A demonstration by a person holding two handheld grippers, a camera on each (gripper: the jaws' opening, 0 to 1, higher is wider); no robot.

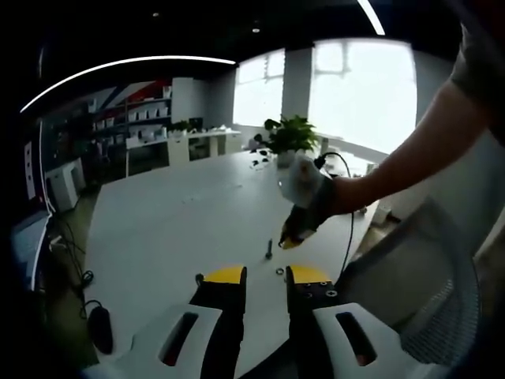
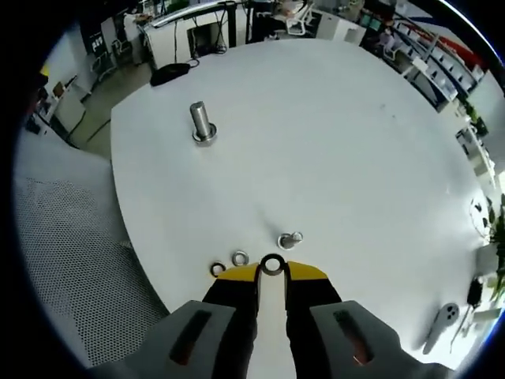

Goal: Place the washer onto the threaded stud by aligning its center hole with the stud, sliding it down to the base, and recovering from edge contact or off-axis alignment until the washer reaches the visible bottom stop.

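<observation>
A: We've got the washer (image 2: pixel 272 264) pinched at the tips of the right gripper (image 2: pixel 272 272) — not on the stud (image 2: pixel 202 122) yet, which stands well apart up the table (image 2: pixel 355 142).

B: So alignment and the slide down are all left. Our left gripper (image 1: pixel 267 276) hangs with jaws apart, holding nothing — its view catches the right hand (image 1: pixel 308 201) near the stud.

White table (image 2: pixel 355 142) (stud (image 2: pixel 203 123), washers (image 2: pixel 240 257))
</observation>
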